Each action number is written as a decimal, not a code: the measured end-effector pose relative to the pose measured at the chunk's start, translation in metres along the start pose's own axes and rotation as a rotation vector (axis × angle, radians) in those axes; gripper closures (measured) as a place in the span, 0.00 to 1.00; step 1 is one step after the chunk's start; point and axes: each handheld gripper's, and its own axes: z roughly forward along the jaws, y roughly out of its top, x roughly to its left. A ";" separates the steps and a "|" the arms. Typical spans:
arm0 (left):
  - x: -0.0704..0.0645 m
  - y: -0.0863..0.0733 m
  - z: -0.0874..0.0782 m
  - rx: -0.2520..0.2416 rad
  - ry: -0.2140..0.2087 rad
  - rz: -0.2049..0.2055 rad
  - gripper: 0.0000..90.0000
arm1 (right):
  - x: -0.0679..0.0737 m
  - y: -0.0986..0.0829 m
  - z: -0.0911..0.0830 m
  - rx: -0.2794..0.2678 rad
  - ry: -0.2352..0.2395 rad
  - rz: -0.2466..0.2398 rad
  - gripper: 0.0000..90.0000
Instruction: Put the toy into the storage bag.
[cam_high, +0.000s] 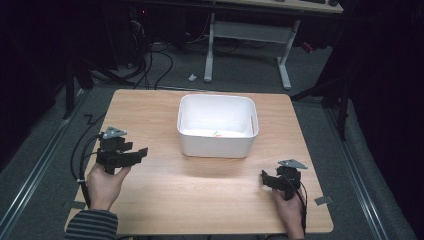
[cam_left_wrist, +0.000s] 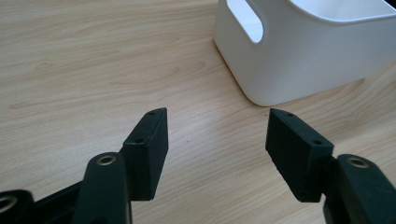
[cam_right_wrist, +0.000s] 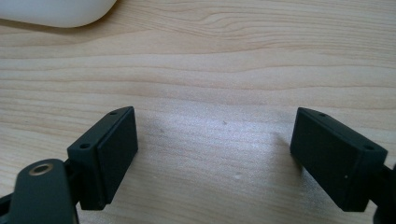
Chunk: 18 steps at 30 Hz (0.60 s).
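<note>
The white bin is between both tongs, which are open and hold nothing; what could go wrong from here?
1. The white bin looks light and stands free on the table. A push from the left tongs, which point at its handle end, could slide or tip it.
2. Something small lies inside the bin, too small to identify. Reaching down between the walls with the right tongs may knock the rim.

The left tool (cam_high: 131, 156) sits in the person's left hand (cam_high: 105, 182), jaws spread wide with nothing between them, aimed toward the right. The right tool (cam_high: 270, 180) is gripped by the right hand (cam_high: 289, 205), jaws likewise wide apart and bare, pointing left. Both forearms enter from below; the left sleeve (cam_high: 91, 225) looks striped, though dimly lit
</note>
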 end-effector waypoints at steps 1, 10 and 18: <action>0.000 -0.001 0.000 0.001 -0.001 0.000 0.44 | 0.000 0.000 0.000 0.001 0.001 0.000 0.17; 0.004 -0.012 0.007 0.020 -0.006 -0.025 0.44 | 0.000 0.000 0.000 0.000 0.001 0.000 0.17; 0.006 -0.023 0.016 0.036 -0.010 -0.045 0.44 | 0.000 0.000 0.000 0.000 0.002 0.000 0.17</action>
